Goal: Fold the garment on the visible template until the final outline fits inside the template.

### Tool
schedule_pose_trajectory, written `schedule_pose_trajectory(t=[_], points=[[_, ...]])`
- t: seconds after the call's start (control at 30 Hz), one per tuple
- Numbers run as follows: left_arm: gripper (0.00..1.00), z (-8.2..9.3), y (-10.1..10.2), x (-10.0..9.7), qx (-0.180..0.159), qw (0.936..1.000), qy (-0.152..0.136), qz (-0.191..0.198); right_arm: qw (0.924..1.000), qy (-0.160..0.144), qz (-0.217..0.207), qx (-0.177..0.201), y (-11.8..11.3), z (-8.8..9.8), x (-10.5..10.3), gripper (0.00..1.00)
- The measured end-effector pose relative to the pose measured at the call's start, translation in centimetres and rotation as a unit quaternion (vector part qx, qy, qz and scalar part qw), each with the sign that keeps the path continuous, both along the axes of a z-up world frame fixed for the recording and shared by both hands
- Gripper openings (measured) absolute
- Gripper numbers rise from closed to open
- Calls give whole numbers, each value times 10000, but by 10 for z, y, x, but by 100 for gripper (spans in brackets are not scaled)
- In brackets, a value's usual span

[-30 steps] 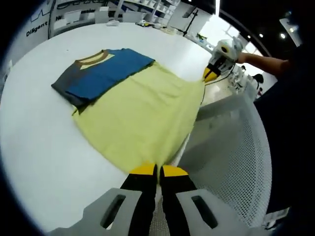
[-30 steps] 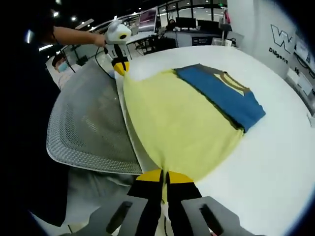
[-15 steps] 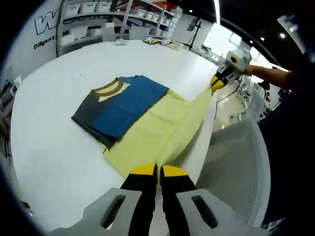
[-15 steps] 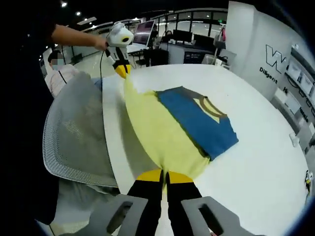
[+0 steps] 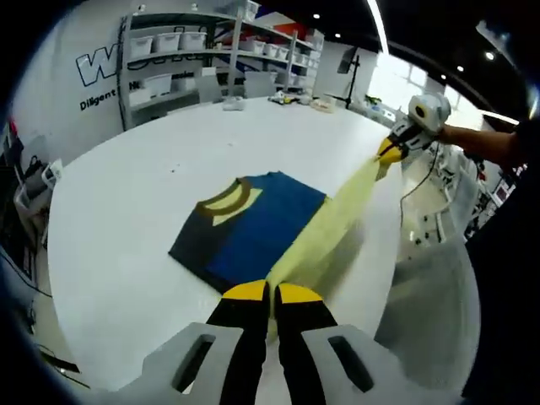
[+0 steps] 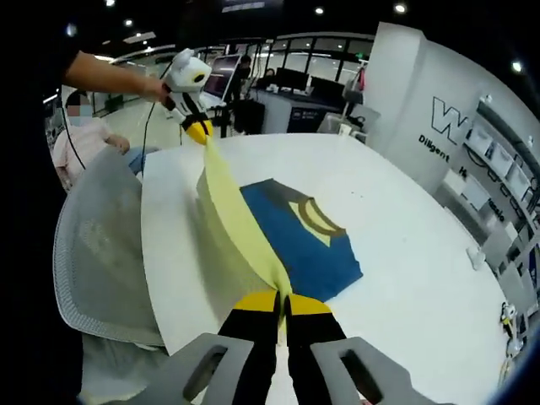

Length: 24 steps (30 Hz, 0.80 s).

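**Yellow hem lifted clear of the table, stretched between both grippers**

Raised higher than a second ago: yellow lower half of the garment [image 5: 337,221], formerly spread flat over the table, now pulled up into a narrow taut band between the two grippers, with both views tilted to take in more of the room. Left gripper [image 5: 271,293]: jaws pressed together on one corner of the yellow hem, seen at the bottom of the left gripper view. Right gripper [image 6: 283,302]: jaws likewise closed, pinching the opposite hem corner, seen at the bottom of the right gripper view. Same right gripper seen from the left gripper view at upper right [image 5: 390,153], held by a hand [image 5: 451,135], yellow cloth running from its tip. Same left gripper seen from the right gripper view at upper left [image 6: 199,131], also gripping yellow cloth. Blue and grey upper part of the garment, collar [image 5: 224,196] included, lying flat on the white round table [image 5: 126,211], toward the edge nearest the person. Grey mesh chair back [image 6: 93,245] just beyond that table edge. Shelving with bins [image 5: 169,63] along the far wall.
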<state>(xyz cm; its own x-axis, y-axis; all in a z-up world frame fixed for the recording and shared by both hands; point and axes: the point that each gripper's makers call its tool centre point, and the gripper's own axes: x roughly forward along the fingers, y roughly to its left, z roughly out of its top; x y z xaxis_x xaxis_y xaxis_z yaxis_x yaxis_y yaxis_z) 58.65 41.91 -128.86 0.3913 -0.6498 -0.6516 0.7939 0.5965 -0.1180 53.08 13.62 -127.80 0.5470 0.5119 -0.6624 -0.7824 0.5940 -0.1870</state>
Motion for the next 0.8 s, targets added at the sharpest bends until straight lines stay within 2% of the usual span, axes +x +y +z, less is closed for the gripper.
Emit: schedule_pose_trajectory(t=[0.07,0.17,0.4,0.53,0.8], points=[[1,5,1,12,36,9998,-192,94,10000,-37,-48,54,1,5,8,0],[1,12,0,23,57,9992,-335,221,9999,-104,-91,61,3,13,19,0],[1,24,-2,46,201,9965,-694,413,9997,-204,-110,-29,3,20,41,0],[1,29,-3,59,239,9951,-821,504,9996,-213,-129,-106,3,19,50,0],[1,22,-4,77,441,9932,-901,589,9991,-245,-282,-220,2,14,77,0]])
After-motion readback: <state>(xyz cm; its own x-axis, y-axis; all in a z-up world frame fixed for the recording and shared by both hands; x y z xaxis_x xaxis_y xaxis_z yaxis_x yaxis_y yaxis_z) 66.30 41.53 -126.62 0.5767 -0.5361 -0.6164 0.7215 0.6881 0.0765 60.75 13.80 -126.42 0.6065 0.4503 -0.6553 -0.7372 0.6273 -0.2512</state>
